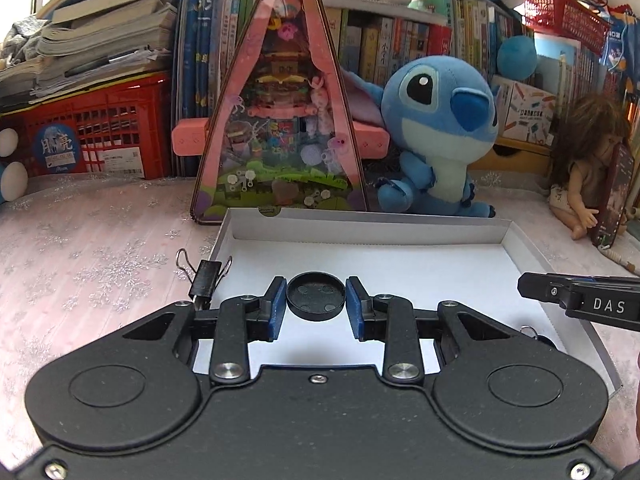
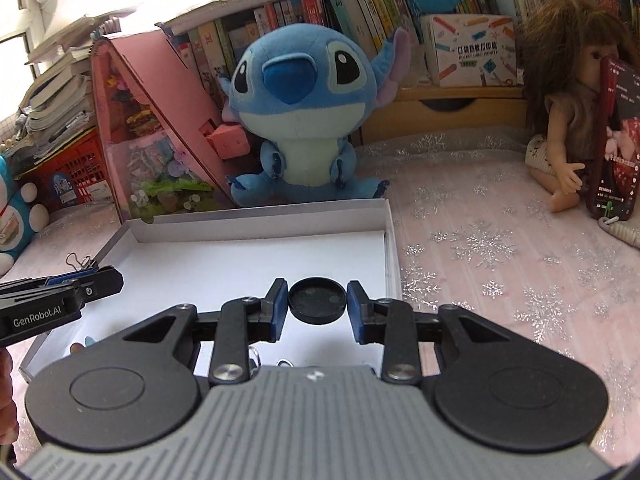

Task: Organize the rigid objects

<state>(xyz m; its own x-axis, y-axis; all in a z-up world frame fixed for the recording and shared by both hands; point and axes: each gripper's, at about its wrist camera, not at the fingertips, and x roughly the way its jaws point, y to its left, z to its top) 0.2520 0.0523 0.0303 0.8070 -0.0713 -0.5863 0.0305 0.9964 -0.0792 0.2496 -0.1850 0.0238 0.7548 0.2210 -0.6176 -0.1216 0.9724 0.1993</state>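
Observation:
In the left wrist view, my left gripper [image 1: 316, 303] is shut on a black round lid [image 1: 316, 294], its blue pads [image 1: 276, 312] pressing both sides. It hangs over the white floor of a shallow white box [image 1: 360, 232]. My right gripper [image 2: 317, 303] is shut on a second black round lid [image 2: 317, 298] above the same box [image 2: 260, 224], near its right wall. Each gripper shows in the other's view: the right gripper [image 1: 530, 286] enters from the right, the left gripper [image 2: 108, 280] from the left.
A black binder clip [image 1: 205, 280] is clamped on the box's left wall [image 2: 82, 262]. Wire clip loops [image 2: 284, 362] lie at the box's near end. Behind the box stand a pink triangular toy house [image 1: 280, 120], a blue plush [image 1: 436, 128] and a doll [image 2: 560, 128].

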